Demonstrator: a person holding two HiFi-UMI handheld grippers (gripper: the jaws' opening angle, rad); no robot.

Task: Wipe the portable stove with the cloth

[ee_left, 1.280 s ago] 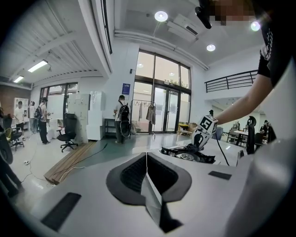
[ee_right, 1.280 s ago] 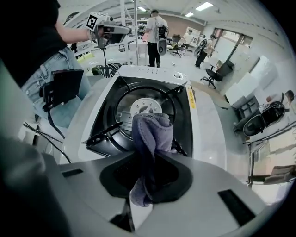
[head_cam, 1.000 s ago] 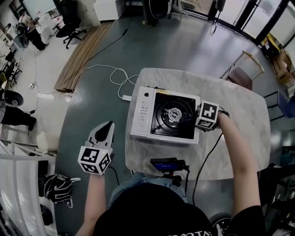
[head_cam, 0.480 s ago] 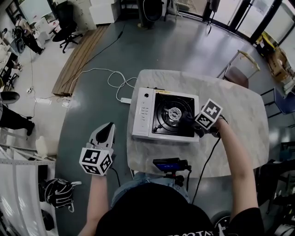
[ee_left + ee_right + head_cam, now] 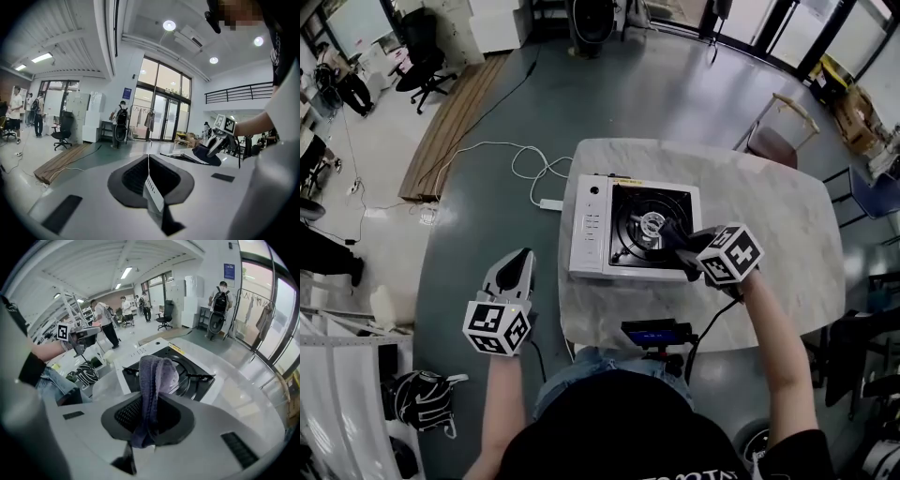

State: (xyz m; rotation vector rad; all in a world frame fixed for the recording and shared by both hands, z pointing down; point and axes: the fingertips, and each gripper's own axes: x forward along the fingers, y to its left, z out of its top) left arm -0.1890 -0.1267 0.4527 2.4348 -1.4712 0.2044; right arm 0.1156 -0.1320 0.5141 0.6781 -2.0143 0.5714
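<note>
Right tongs (image 5: 688,249): clamped tight on the dark cloth (image 5: 155,376), which bunches up between the jaws and folds forward toward the stove.
Left tongs (image 5: 513,273): jaws pressed together with nothing between them; we hold them off the bench's left edge, over the floor and well apart from the stove.
Stove (image 5: 589,225): sits on the bench (image 5: 769,202), white control panel at our left, black top with the burner (image 5: 651,225) in its middle.
Change: over the last second our right tongs have slid from the stove's right edge inward and toward us, so the cloth now sits at the near right corner of the black top.
Meaning: we judge a wiping stroke is under way along the right side, with the far side and white panel probably still to do.
Contact: we cannot tell how firmly the cloth presses on the surface.
</note>
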